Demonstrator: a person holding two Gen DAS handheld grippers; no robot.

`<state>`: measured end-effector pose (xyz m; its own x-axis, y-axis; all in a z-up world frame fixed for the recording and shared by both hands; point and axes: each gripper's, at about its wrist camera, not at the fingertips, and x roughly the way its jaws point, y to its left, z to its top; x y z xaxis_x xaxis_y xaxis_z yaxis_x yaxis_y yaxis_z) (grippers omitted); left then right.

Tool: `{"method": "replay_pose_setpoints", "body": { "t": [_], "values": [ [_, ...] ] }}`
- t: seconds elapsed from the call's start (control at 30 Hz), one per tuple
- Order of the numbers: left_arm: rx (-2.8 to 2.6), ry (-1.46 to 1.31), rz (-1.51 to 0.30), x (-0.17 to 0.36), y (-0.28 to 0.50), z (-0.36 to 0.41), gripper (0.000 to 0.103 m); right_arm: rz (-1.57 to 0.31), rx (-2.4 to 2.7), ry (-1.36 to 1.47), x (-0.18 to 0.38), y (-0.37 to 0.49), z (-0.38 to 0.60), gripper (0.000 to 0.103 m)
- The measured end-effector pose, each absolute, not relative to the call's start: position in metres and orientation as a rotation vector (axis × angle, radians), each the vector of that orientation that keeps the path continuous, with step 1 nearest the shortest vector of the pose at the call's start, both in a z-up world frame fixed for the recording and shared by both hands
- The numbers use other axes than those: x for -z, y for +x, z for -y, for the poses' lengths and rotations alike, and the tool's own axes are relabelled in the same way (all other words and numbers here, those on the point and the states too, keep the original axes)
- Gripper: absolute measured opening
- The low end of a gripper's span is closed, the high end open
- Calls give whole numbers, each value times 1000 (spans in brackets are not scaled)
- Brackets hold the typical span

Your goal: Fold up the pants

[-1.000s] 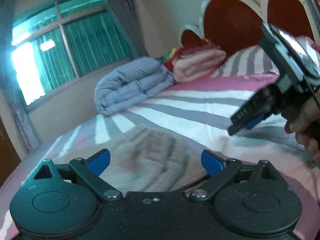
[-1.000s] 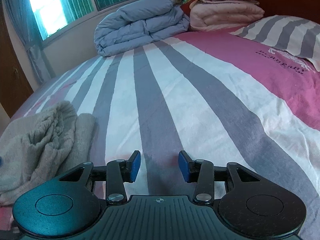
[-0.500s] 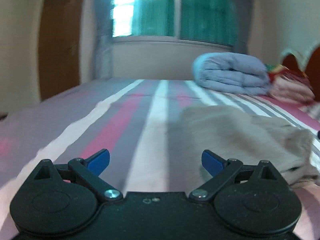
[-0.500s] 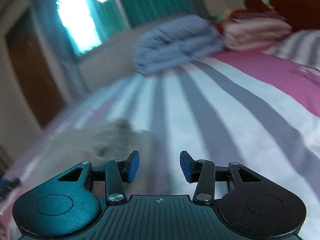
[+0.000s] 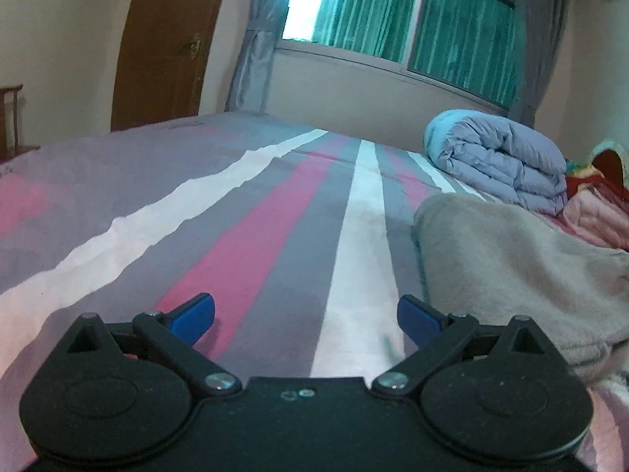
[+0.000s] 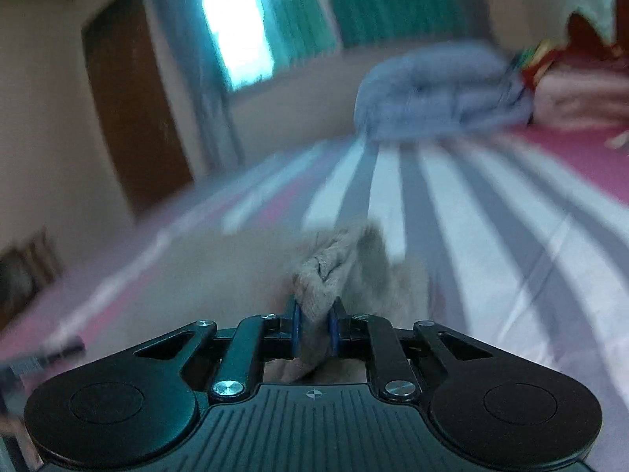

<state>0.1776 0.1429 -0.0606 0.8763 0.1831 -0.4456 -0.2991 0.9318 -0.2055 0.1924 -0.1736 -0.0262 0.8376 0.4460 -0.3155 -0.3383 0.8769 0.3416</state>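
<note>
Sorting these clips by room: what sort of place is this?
A bedroom, most likely: a bed with a striped sheet, a folded grey-blue duvet on it, and a curtained window behind.

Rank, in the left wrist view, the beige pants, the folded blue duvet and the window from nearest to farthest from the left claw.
From the left claw, which is open over the striped sheet:
1. Beige pants, right beside its right finger.
2. Folded blue duvet, farther back on the right of the bed.
3. Window, on the far wall beyond the bed.
</note>
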Motion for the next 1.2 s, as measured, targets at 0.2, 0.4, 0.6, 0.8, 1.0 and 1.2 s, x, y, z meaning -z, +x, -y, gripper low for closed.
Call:
{"method": "replay_pose_setpoints", "body": {
  "t": [0.2, 0.4, 0.6, 0.8, 1.0, 1.2],
  "values": [
    [-264, -264, -459, 67, 175, -138, 93, -550, -386, 478, 49, 212, 201, 26],
    [-262, -253, -460, 69, 176, -137, 94, -507, -394, 714, 48, 202, 239, 73],
    [-256, -230, -472, 69, 177, -134, 94, -641, -403, 716, 66, 233, 231, 54],
    [-254, -226, -486, 70, 176, -135, 94, -624, -391, 748, 62, 219, 231, 54],
    [-266, -209, -496, 71, 179, -131, 94, -695, -430, 761, 71, 224, 223, 54],
    [-258, -196, -502, 72, 178, -129, 94, -708, -405, 813, 81, 239, 220, 58]
  ]
}}
